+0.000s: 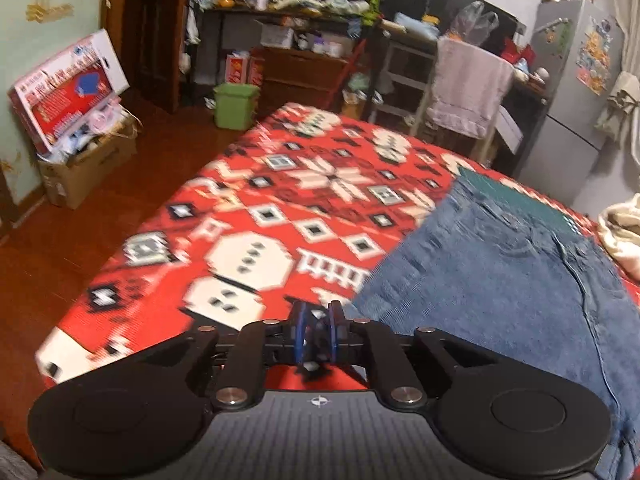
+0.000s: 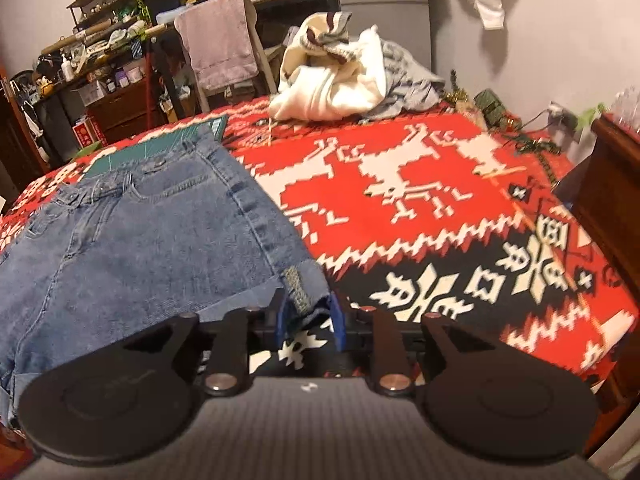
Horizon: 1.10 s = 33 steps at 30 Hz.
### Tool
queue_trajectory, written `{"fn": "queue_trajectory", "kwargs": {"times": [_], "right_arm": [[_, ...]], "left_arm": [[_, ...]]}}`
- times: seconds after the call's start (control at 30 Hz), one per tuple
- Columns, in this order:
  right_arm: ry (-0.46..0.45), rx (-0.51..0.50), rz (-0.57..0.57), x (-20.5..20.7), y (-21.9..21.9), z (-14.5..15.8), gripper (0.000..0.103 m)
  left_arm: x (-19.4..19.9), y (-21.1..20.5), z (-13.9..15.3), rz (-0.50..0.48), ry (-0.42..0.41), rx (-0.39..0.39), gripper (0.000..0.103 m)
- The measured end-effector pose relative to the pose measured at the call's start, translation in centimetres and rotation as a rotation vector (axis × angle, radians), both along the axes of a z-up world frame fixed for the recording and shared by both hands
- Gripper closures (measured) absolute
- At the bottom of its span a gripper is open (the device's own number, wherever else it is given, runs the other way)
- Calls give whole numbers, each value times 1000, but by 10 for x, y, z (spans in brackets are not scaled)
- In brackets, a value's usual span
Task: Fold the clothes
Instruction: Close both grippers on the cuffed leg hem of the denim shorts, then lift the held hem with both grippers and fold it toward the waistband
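A: Where are the jeans [image 2: 132, 236]?

B: Flat on the bed, on the red patterned blanket [image 2: 420, 200]. Waistband at the far end, lying over a green mat [image 2: 160, 144]. In the right wrist view they fill the left half of the frame; in the left wrist view the jeans [image 1: 500, 280] fill the right side.

A: Right gripper [image 2: 308, 316]?

B: Low at the near end of the jeans. A turned-up bit of hem with a lighter seam strip sits between the two blue fingers. The fingers are apart, with a clear gap to each side of the cloth. Not clamped, as far as the view shows.

A: Left gripper [image 1: 318, 330]?

B: Over the blanket [image 1: 260, 220], just beside the left edge of the jeans, not on them. Blue fingers stand close together with a narrow gap; blanket pattern shows through it. Nothing between them. The frame is blurred.

A: Anything else on the bed?

B: A pile of clothes [image 2: 344, 76] at the far right corner: cream and grey pieces heaped, well apart from the jeans. A cream edge of it [image 1: 622, 232] shows at the right border of the left view.

A: Surroundings?

B: Cluttered shelves [image 1: 304, 12] beyond the bed, a pink towel [image 1: 468, 84] hung over a rack, a green bin [image 1: 234, 104] on the floor, a fridge [image 1: 576, 80] at right.
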State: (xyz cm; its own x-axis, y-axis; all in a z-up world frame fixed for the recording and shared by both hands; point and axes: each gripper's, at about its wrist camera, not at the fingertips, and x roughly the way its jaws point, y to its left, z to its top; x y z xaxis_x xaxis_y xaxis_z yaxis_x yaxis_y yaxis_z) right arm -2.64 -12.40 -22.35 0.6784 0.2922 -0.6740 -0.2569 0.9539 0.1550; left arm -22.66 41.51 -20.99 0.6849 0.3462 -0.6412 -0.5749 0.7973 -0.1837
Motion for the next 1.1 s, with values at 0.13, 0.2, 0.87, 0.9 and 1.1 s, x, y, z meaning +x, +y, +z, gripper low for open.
{"fn": "queue_trajectory", "kwargs": {"times": [0.13, 0.2, 0.87, 0.9, 1.1], "right_arm": [[-69, -55, 6, -7, 4, 14, 78], [-118, -71, 38, -9, 14, 25, 78], [-106, -124, 395, -22, 201, -11, 86], [-110, -122, 397, -26, 199, -13, 86], [-108, -133, 401, -56, 178, -11, 86]], "left_arm": [[-5, -2, 13, 7, -29, 24, 73], [1, -12, 19, -25, -50, 17, 73], [128, -149, -20, -431, 49, -36, 97], [125, -149, -21, -433, 49, -32, 97], [108, -151, -23, -454, 58, -20, 97]]}}
